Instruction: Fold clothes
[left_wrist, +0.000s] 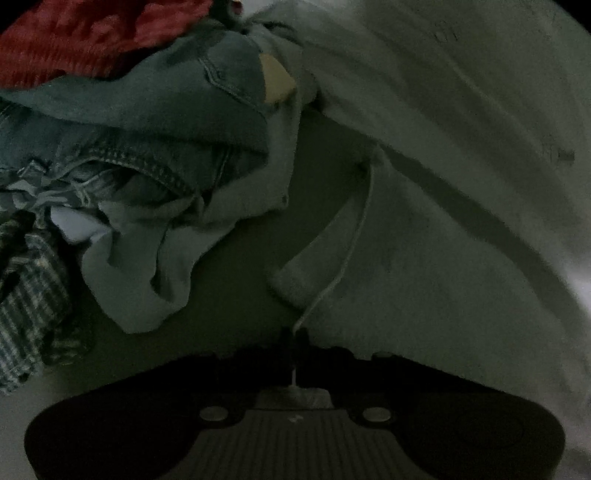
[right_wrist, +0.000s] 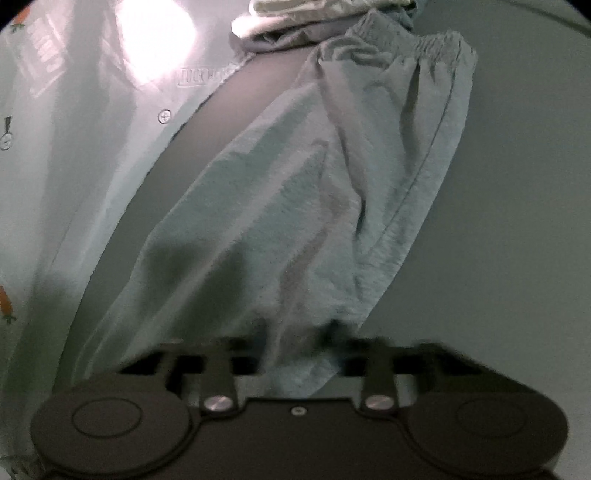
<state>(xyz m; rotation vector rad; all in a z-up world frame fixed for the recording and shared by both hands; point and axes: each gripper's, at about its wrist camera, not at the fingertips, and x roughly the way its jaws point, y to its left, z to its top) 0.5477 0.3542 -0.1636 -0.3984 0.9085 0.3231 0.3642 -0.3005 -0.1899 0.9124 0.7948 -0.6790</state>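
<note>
Two tongs at work, frames dim. Right tongs (right_wrist: 299, 354) clamped on the hem of pale grey-green sweatpants with elastic waistband (right_wrist: 317, 192), which run from the tongs to upper centre of frame. Left tongs (left_wrist: 295, 347) pinched together on a thin white drawstring (left_wrist: 354, 240). Mixed heap of denim, red and checked clothes (left_wrist: 122, 147) at upper left. Step, as I judge: lifting to spread. Next: lay it flat on the counter (right_wrist: 517, 221), keeping even tension.

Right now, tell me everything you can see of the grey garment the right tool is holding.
The grey garment looks like soft fleecy cotton, pale grey-green in dim light. It has a gathered elastic band at its far end and a seam down one side. It hangs creased and stretched out, its near end bunched and pinched in the right tool, its far end near a pile of other clothes.
</note>
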